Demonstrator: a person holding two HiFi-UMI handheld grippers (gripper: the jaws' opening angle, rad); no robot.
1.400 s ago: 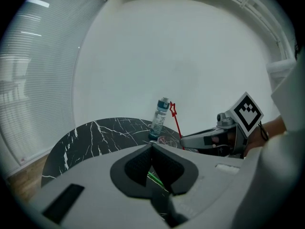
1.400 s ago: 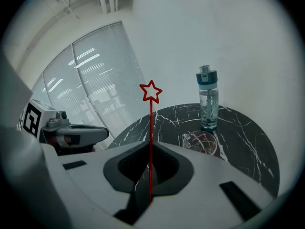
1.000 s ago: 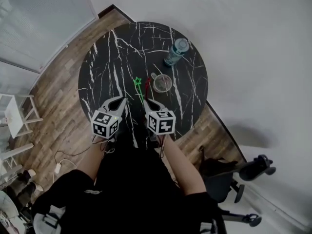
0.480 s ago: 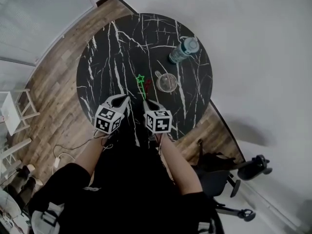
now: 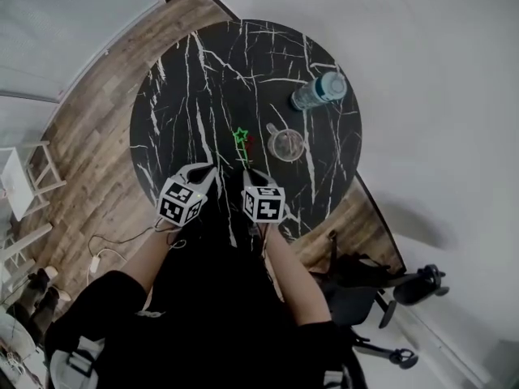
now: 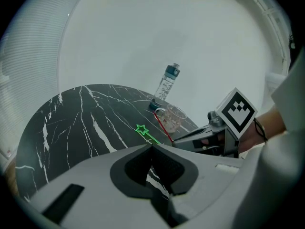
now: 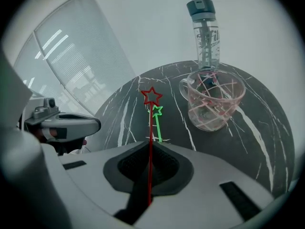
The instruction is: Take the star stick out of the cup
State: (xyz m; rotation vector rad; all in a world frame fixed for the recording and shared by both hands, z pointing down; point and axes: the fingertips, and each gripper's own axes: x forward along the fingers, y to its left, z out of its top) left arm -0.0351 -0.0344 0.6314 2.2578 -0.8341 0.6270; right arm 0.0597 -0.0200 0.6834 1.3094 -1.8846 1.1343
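Right gripper (image 7: pixel 150 144): clenched on the shaft of the red star stick (image 7: pixel 151 123), with the star end pointing forward past the jaw tips and the shaft running straight back through the pads.
Why held so: a grip low on the shaft leaves the star free and, I judge, keeps the thin stick from twisting.
Task's thing: the red stick is clear of the cup (image 7: pixel 212 101), off to the left of its rim, so the lift-out looks done and only setting it down remains.
Green star stick (image 7: pixel 156 123): flat on the table (image 7: pixel 267 128) just ahead of the right gripper, nearly in line with the red one, probably marking where sticks get laid.
Left gripper (image 6: pixel 152 147): jaws together with nothing between them, parked beside the right one, apart from both sticks.
Cup: ahead and to the right of the right gripper, upright. I cannot tell whether its pink lines are print or more sticks.
Bottle (image 7: pixel 206 30): upright beyond the cup.
In the way: only the green stick, which lies under the path forward.
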